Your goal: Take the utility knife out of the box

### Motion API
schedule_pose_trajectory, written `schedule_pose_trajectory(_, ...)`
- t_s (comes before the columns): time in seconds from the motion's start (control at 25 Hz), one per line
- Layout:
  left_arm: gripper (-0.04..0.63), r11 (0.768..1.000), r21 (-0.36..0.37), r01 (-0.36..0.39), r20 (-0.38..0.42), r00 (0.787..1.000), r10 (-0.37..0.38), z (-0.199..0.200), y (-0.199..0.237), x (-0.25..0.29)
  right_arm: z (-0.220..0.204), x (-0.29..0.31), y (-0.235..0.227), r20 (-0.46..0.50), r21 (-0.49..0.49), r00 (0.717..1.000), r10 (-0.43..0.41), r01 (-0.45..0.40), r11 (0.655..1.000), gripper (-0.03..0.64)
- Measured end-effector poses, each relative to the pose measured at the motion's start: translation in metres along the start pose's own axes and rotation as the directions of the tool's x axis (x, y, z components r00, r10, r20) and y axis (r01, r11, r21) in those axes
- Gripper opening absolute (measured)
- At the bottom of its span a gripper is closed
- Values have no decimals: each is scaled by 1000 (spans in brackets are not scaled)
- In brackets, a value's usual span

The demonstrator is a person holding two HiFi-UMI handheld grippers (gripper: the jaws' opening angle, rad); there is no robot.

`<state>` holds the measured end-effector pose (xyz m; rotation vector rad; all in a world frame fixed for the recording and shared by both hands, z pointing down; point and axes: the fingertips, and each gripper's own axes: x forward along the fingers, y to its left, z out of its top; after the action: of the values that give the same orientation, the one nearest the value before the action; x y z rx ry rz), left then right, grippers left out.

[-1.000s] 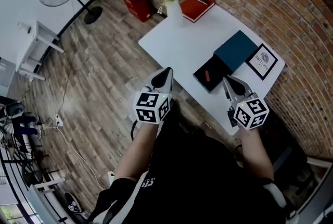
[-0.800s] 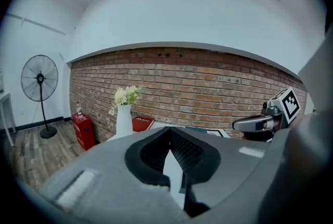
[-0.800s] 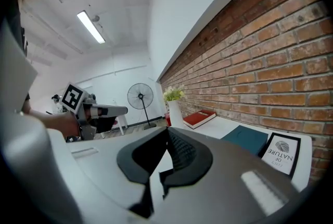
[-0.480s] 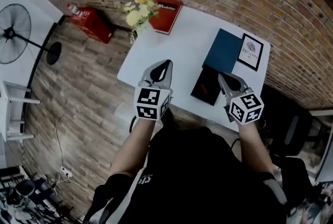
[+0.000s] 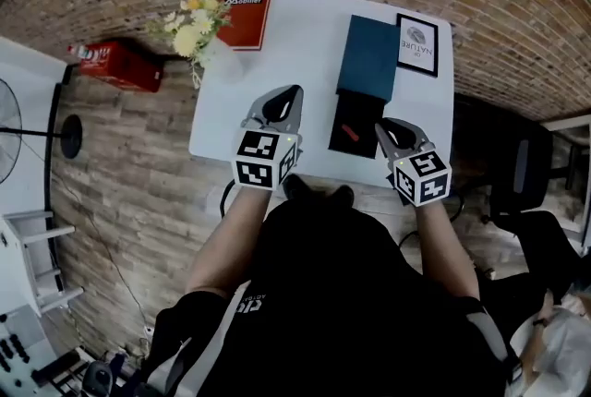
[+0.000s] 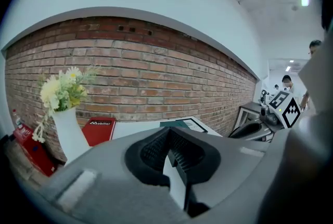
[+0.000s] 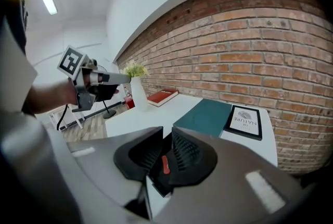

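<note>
Lying in box (image 5: 366, 115), utility knife (image 5: 347, 129) runs lengthwise away from right gripper (image 5: 380, 126).

On the white rectangular table (image 5: 277, 81) I see the open black box (image 5: 363, 114) near the front edge, the red utility knife (image 5: 347, 129) in it. The flat teal lid (image 5: 369, 55) lies just behind, the black-framed card (image 5: 417, 44) at its right, the red book (image 5: 245, 17) and the white flower vase (image 5: 211, 63) far left.

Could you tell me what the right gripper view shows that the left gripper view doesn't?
Only the right gripper view: the red utility knife in its open box, past the right gripper, whose empty jaws have just been opening. Only the left gripper view: the left gripper, jaws shut, head-on. Both: brick wall, vase, red book, teal lid, framed print.
</note>
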<state>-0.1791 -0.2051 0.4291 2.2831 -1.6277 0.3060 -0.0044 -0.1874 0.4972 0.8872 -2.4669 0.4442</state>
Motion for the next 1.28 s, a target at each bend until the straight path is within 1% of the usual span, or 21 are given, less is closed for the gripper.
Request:
schedule_pose_trajectory(0.08,8,999,7,33,-35,999,-32,-8,-15,5,-16,0,4,-34,-12,999,9,-9,1000,65)
schedule_pose_trajectory(0.16,8,996,56,72,-68,995,-68,-15,-27,13,-35,7,7,-84,-31,996,12,-15,999,82)
schedule_pose_trajectory(0.2,8,993,76,89,-80,993,-83,-17,-30,18,-43,12,9,-114,-36,993,13,-17,999,104)
schedule_pose_trajectory(0.28,8,989,87,121,-90,989,-114,-21,-32,27,-57,21,15,-170,-48,985,10,-18,999,143)
schedule_pose_trajectory(0.4,8,982,81,168,-93,983,-161,-26,-31,37,-66,32,24,-238,-99,971,-16,-8,995,144)
schedule_pose_trajectory(0.56,8,968,94,232,-94,970,-223,-28,-17,46,-73,52,31,-315,-136,948,-49,6,991,115)
schedule_pose_trajectory(0.76,8,947,45,319,-96,945,-313,-38,-4,54,-94,68,33,-467,-148,879,-96,29,989,109)
schedule_pose_trajectory(0.92,8,936,28,350,-98,933,-346,-42,8,57,-109,85,40,-555,-168,827,-92,-3,986,109)
schedule_pose_trajectory(1.12,8,934,9,357,-100,930,-354,-48,19,64,-134,103,38,-647,-213,756,-101,-53,976,109)
schedule_pose_trajectory(1.28,8,943,-6,334,-91,939,-333,-47,29,69,-145,112,29,-690,-237,715,-115,-72,969,109)
